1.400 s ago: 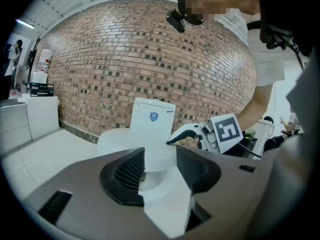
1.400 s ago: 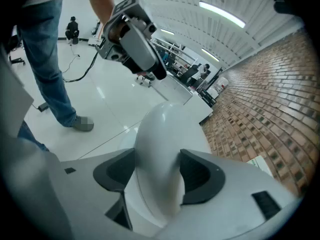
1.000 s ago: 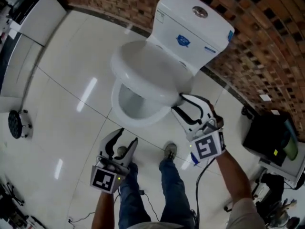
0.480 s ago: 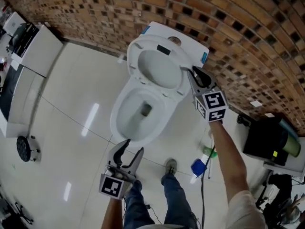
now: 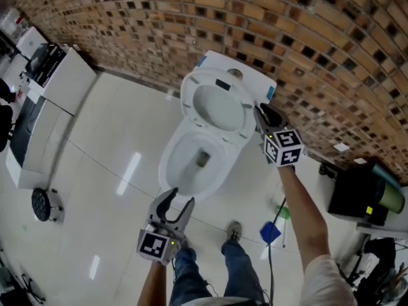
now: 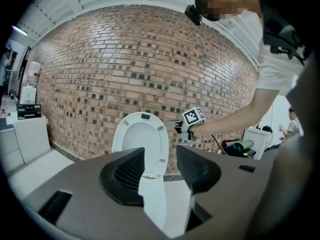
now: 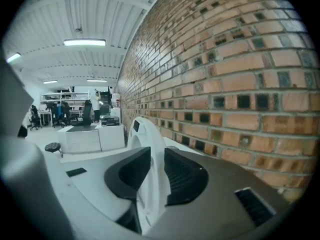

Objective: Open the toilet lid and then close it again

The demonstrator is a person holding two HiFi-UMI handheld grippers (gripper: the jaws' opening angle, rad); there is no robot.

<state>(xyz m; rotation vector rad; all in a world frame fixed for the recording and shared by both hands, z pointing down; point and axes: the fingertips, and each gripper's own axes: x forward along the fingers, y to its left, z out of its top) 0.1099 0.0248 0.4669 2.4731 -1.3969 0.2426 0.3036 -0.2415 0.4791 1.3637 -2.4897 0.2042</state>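
The white toilet lid [image 5: 218, 105] stands upright against the tank [image 5: 253, 80], and the bowl [image 5: 193, 162] lies uncovered below it. My right gripper [image 5: 261, 113] is shut on the lid's right rim; its jaws have just been closing with that rim between them. The right gripper view shows the lid [image 7: 145, 134] edge-on, pinched in the right gripper [image 7: 157, 174]. My left gripper [image 5: 176, 204] hangs open in front of the bowl with nothing in it. In the left gripper view the lid [image 6: 141, 140] shows beyond the open left gripper [image 6: 160, 168].
A brick wall [image 5: 319, 37] runs behind the toilet. A white cabinet [image 5: 54, 88] and a round black object [image 5: 41, 204] are at the left. A blue item [image 5: 270, 232] lies on the tiled floor, with a black box [image 5: 356, 197] at the right. My shoe [image 5: 234, 229] is near the bowl.
The lid swung up from the bowl to upright against the tank, carried by my right gripper, which moved up and back. The left gripper rose a little and stayed open.
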